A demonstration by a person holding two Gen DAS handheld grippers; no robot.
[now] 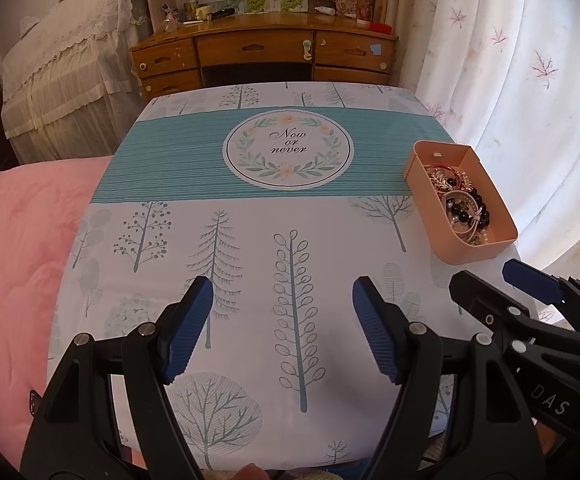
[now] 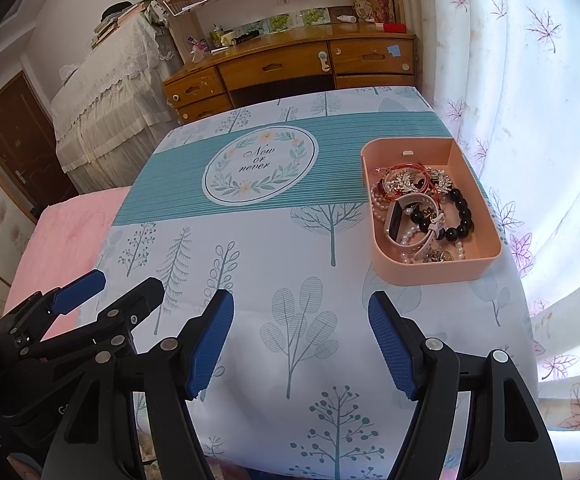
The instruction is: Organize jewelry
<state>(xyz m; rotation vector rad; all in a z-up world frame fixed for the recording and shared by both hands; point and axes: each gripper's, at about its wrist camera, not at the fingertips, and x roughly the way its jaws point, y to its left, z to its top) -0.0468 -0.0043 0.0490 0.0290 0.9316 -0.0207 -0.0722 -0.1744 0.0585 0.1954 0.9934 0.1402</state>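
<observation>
Jewelry (image 2: 422, 208) fills the pink tray (image 2: 486, 200) on my bench (image 2: 290, 280). Near the tray, I hold my left hand-held gripper (image 1: 282, 328) and right hand-held gripper (image 2: 302, 344) spread wide, empty.

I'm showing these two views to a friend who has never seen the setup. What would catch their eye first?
Probably the pink tray on the right side of the table, heaped with tangled jewelry: a black bead bracelet, pearls and a white-strapped watch. Next, the "Now or never" wreath emblem on the teal band of the tree-print tablecloth. Up close, the left gripper and right gripper both gape open, holding nothing.
</observation>
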